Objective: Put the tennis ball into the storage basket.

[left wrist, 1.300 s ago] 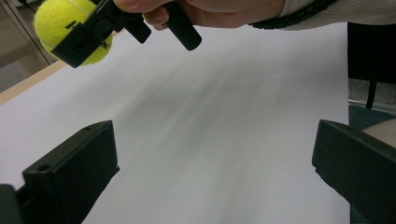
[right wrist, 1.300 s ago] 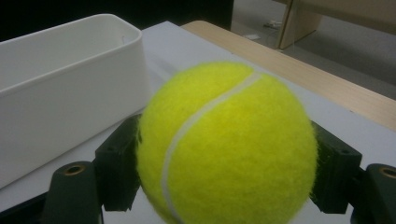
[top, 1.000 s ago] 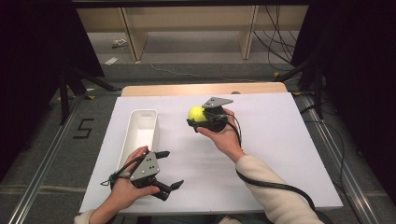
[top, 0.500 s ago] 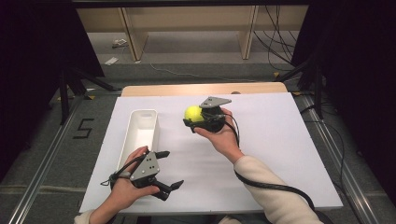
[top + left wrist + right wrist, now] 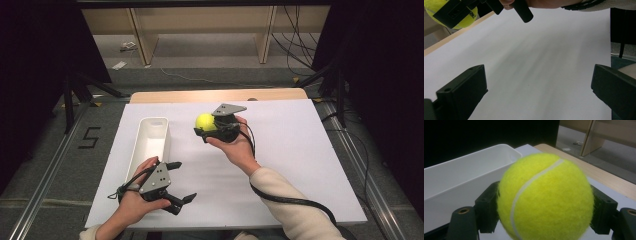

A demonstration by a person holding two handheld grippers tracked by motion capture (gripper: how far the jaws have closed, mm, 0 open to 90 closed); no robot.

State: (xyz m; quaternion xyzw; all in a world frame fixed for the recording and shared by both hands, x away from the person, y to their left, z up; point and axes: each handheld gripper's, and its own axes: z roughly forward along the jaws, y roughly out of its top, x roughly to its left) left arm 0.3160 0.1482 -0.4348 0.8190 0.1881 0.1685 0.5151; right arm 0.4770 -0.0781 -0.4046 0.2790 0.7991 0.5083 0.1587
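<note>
**Ball lifted, bin not yet reached**

Nearest the front edge of the bench (image 5: 300, 165), toward its left corner, the left gripper (image 5: 176, 181) rests low in the person's hand, its fingers (image 5: 461, 91) spread wide with nothing between them; in the left gripper view they frame only bare white sheet. It seems idle for now.

Farther in, around the middle of the bench, the right gripper (image 5: 204, 131) holds a tennis ball (image 5: 205, 121) off the surface. Its fingers (image 5: 486, 210) are closed onto the ball's two sides, one pad against each flank. By this look the pickup is done and the carry is under way; the drop is what remains, and I judge the bin (image 5: 150, 150) to be the target.

That bin lies along the left side of the bench, just left of the ball, with a small gap between them. It looks empty.

The ball is a fuzzy yellow-green sphere with a curved white seam. The bin is a long, smooth white plastic trough with rounded corners. The bench top is a matte white sheet with a strip of pale wood along its far edge.
</note>
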